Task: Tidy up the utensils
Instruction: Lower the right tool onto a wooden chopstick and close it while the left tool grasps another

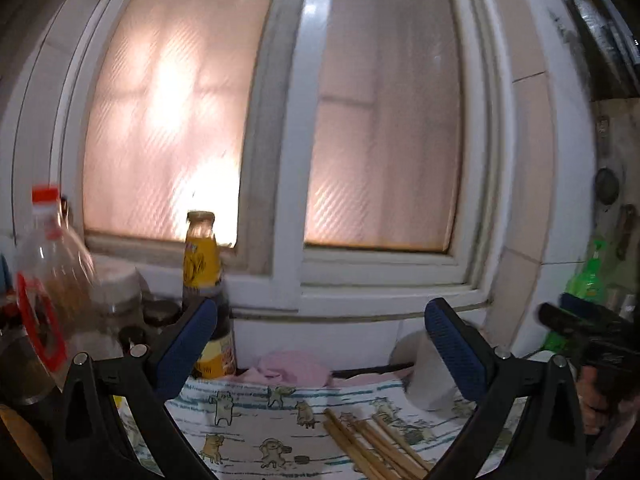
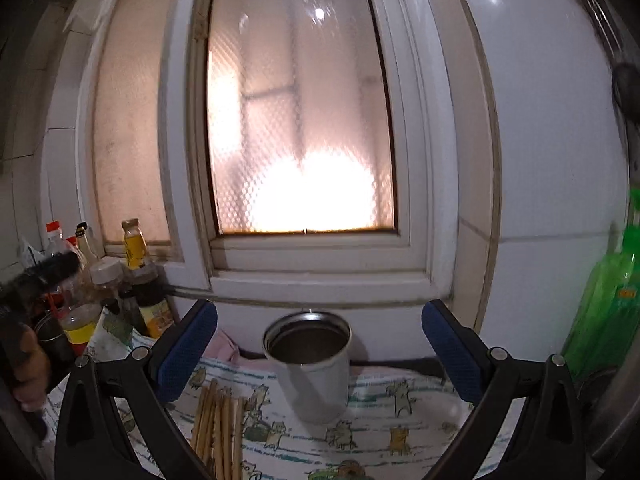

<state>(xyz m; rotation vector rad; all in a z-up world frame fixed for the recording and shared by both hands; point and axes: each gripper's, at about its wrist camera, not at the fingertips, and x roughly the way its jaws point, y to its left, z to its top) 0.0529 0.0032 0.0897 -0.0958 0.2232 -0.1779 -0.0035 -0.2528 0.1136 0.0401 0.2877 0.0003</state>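
Window-side cloth [image 2: 400,420] holds chopsticks [image 2: 220,428] and cup [image 2: 312,364]; left tool [image 1: 320,356] and right tool [image 2: 320,356] hover level, spread, empty.

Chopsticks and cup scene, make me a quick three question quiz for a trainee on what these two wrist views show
1. True or false: the wooden chopsticks already stand inside the metal cup.
2. Multiple choice: what lies under the chopsticks? A) bare tile B) a cartoon-print cloth C) a tray
3. Fill in: both the left gripper and the right gripper have their jaws ____ and hold nothing.

Key
1. False: they lie flat on the cloth, left of the upright cup in the right wrist view.
2. B
3. open
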